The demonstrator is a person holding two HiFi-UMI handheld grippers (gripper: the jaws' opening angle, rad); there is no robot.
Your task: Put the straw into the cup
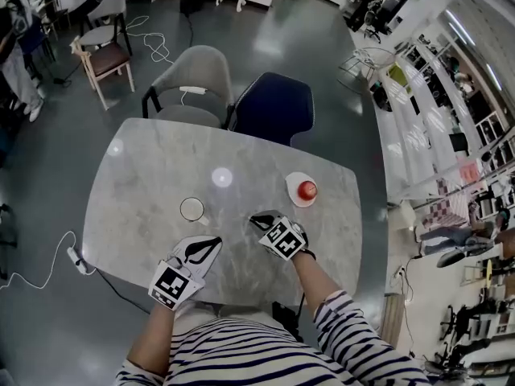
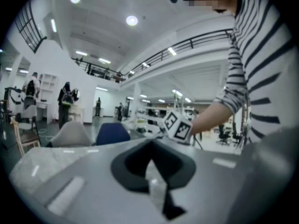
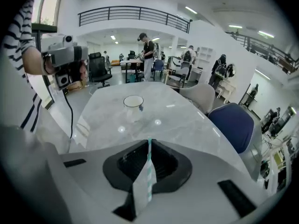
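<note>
Seen from the head camera, a person in a striped top [image 1: 241, 352] holds a gripper in each hand over the near edge of a grey marble table [image 1: 153, 175]. The left gripper [image 1: 214, 243] has its jaws closed together, pinching a pale strip [image 2: 154, 183]; what the strip is cannot be told. The right gripper [image 1: 257, 219] sits just beside it, low over the table, jaws clamped on the straw [image 3: 149, 169]. The straw is white with teal stripes, stands upright between the jaws, and has a paper wrapper [image 3: 139, 192] hanging loose at its lower part. A little farther in, left of the right gripper's tip, stands the cup [image 1: 191, 209], upright, open-topped and apart from both grippers. To the right on the table lies a small white plate [image 1: 293, 182] holding a red round thing [image 1: 307, 190]. Beyond the far edge of the table stand a blue chair [image 1: 273, 107] and a grey chair [image 1: 197, 71] side by side.
</note>
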